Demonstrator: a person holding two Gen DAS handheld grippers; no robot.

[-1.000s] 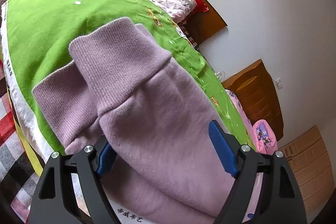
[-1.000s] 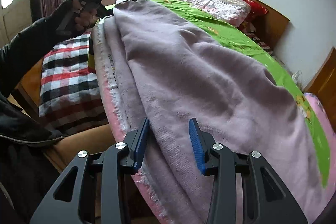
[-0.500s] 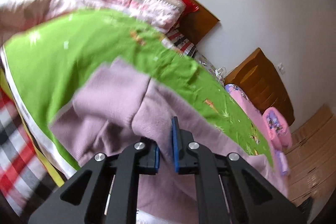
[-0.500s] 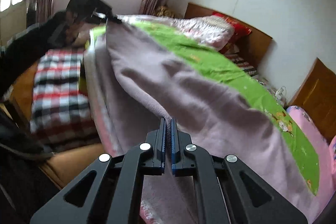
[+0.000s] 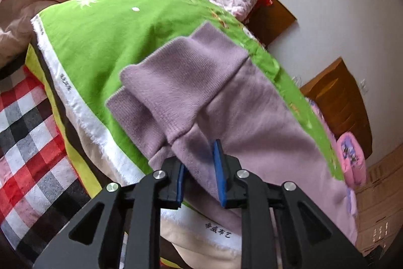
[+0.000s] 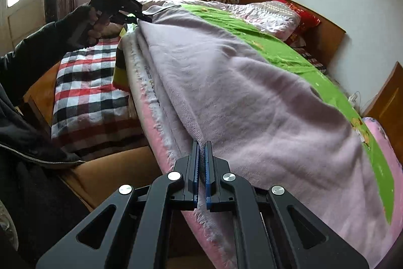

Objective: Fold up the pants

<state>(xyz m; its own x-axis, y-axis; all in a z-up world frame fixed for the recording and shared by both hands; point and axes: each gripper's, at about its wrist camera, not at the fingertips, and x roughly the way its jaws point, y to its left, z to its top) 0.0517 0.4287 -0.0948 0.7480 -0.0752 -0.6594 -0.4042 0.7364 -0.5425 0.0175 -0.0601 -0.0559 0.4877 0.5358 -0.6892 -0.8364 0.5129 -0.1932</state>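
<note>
- Two views, left wrist first: my left gripper point(image 5: 199, 175) has its jaws part-closed on a fold of the pants point(image 5: 241, 122) near the ribbed cuffs point(image 5: 176, 85), on the green sheet point(image 5: 100, 42).
- Right wrist view: my right gripper point(image 6: 202, 168) is clenched on the pants' near edge; the left gripper shows far left. I'd lift both ends level, keeping the cloth taut.

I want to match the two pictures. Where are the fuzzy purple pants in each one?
Left wrist view: the fuzzy lilac-purple knit pants fill the middle, ribbed cuffs pointing away from the camera, cloth between the left hand-held gripper pads.
Right wrist view: the pants stretch from the bottom middle to the upper left, edge pinched in the right hand-held gripper.
Shared landmark: the bright green bed sheet beneath them.
</note>
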